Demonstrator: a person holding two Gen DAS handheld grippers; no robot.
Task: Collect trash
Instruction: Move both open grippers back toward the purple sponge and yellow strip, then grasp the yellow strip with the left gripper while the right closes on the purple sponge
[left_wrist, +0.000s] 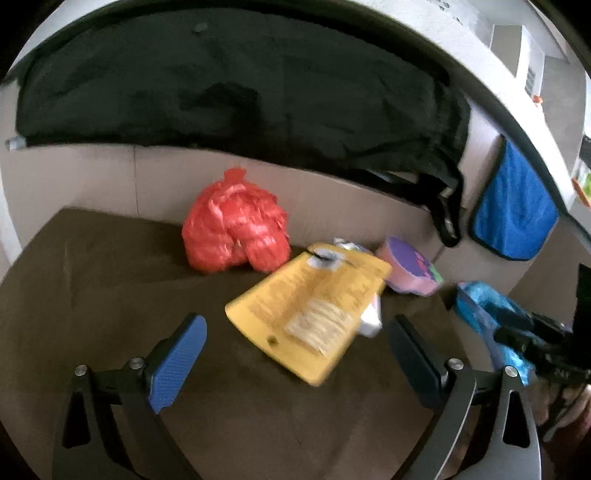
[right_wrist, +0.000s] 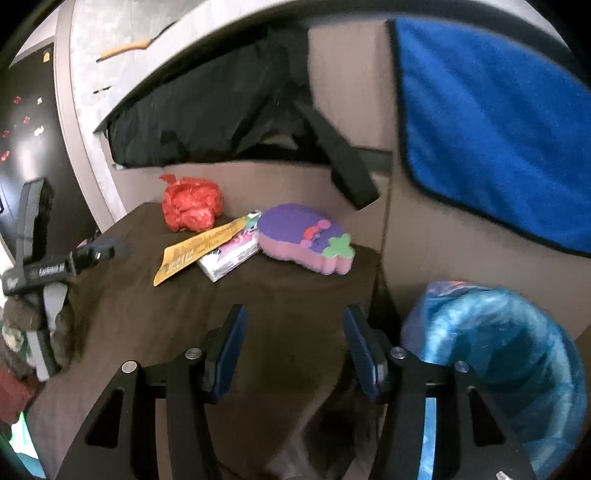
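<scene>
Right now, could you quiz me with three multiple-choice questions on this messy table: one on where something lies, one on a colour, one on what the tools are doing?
1. What does the yellow card lie partly on?
A. a white packet
B. the red bag
C. the blue cloth

2. What colour is the crumpled bag by the back wall?
A. green
B. red
C. white

3. How does the left tool stand?
A. shut on the card
C. shut on the bag
B. open, holding nothing

Answers: 1 A, the white packet sticks out from under the card. 2 B, it is bright red. 3 B, its pads stand wide apart over bare brown cloth.
</scene>
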